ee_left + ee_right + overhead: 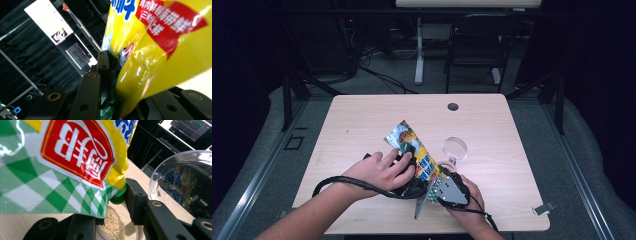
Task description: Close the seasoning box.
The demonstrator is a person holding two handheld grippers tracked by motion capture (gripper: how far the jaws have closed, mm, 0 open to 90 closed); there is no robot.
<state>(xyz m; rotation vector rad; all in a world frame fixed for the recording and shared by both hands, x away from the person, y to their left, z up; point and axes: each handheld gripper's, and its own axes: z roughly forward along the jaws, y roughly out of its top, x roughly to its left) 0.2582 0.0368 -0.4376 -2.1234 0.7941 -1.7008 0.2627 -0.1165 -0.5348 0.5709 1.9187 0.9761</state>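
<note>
A yellow seasoning bag (414, 150) with a red label and green checks is held over the middle of the table by both hands. My left gripper (408, 151) is shut on its upper part; in the left gripper view the yellow film (155, 62) is pinched between the black jaws of that gripper (117, 75). My right gripper (435, 176), under its grey plate, is shut on the bag's lower end (62, 170). Under the bag in the right gripper view, between the jaws of this gripper (110, 205), lie beige granules (113, 223) in a clear container beside a green cap (118, 197).
A clear glass bowl (454, 148) stands just right of the bag, large in the right gripper view (185, 185). The wooden table (362, 120) has a cable hole (453, 106) at its far edge. A chair (477, 45) and desk legs stand beyond.
</note>
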